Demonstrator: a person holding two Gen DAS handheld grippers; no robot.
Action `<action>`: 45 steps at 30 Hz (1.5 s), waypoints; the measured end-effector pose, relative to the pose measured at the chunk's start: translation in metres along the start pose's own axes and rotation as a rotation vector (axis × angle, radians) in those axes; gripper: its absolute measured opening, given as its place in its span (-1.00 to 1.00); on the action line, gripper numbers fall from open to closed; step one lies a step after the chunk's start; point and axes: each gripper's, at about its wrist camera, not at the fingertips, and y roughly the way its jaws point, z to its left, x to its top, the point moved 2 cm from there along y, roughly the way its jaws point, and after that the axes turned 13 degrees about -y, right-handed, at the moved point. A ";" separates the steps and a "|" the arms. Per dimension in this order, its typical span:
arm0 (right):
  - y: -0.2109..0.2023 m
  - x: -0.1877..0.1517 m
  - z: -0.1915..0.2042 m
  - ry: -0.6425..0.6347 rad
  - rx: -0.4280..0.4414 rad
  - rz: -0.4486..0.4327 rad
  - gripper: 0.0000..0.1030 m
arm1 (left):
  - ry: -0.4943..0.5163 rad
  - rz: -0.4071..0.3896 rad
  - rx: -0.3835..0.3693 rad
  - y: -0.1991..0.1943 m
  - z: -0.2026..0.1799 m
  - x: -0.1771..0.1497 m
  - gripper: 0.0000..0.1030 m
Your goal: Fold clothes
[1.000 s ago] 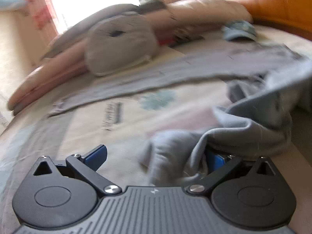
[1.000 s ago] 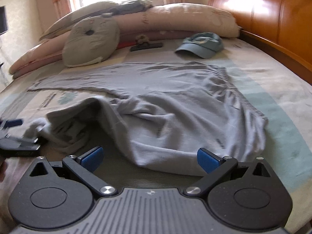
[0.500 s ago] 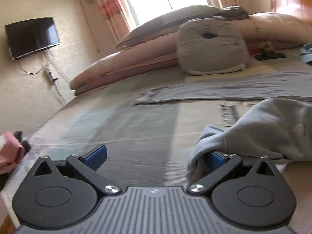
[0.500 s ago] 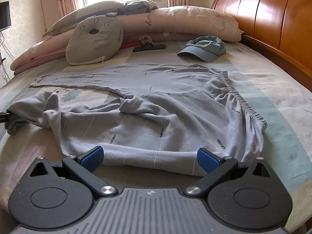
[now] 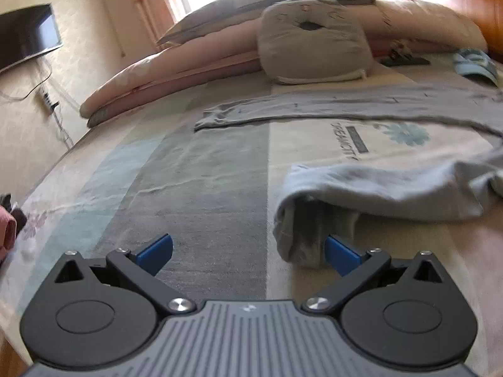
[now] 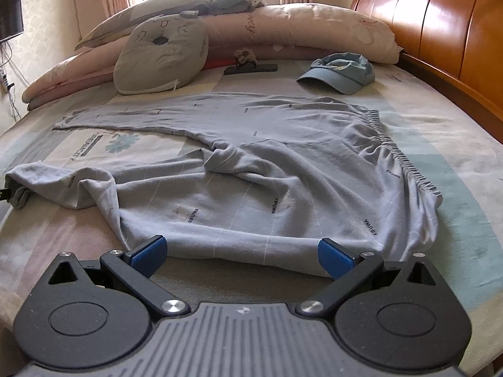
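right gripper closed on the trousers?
No: the right gripper is wide open, its blue fingers spread apart at the near edge of the grey trousers without clamping any cloth.

Grey trousers (image 6: 283, 169) lie spread and rumpled across the bed (image 6: 456, 144), waistband toward the wooden headboard (image 6: 440, 31). The right hand-held gripper (image 6: 240, 253) hovers at their near edge, jaws wide apart. Behind sit a blue cap (image 6: 339, 72) and a grey cushion (image 6: 160, 53).
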 end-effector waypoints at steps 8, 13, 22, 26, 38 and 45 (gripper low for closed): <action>0.001 0.000 0.009 -0.009 0.015 0.011 1.00 | -0.082 0.012 -0.042 0.039 -0.001 0.009 0.99; -0.006 0.002 0.006 -0.010 -0.010 0.006 1.00 | -0.181 0.037 0.038 0.061 0.017 0.012 0.99; -0.001 0.000 0.009 -0.007 0.012 0.019 1.00 | 0.015 -0.263 0.296 -0.003 0.034 0.030 1.00; 0.003 -0.002 0.013 -0.009 0.031 0.028 1.00 | 0.108 -0.212 0.305 0.003 0.032 0.018 0.99; 0.018 -0.012 0.014 0.020 0.075 0.087 1.00 | 0.028 0.044 0.115 -0.002 0.031 -0.032 0.99; 0.026 -0.023 0.022 -0.041 0.061 0.102 1.00 | 0.003 0.061 -0.138 -0.037 -0.018 -0.035 0.99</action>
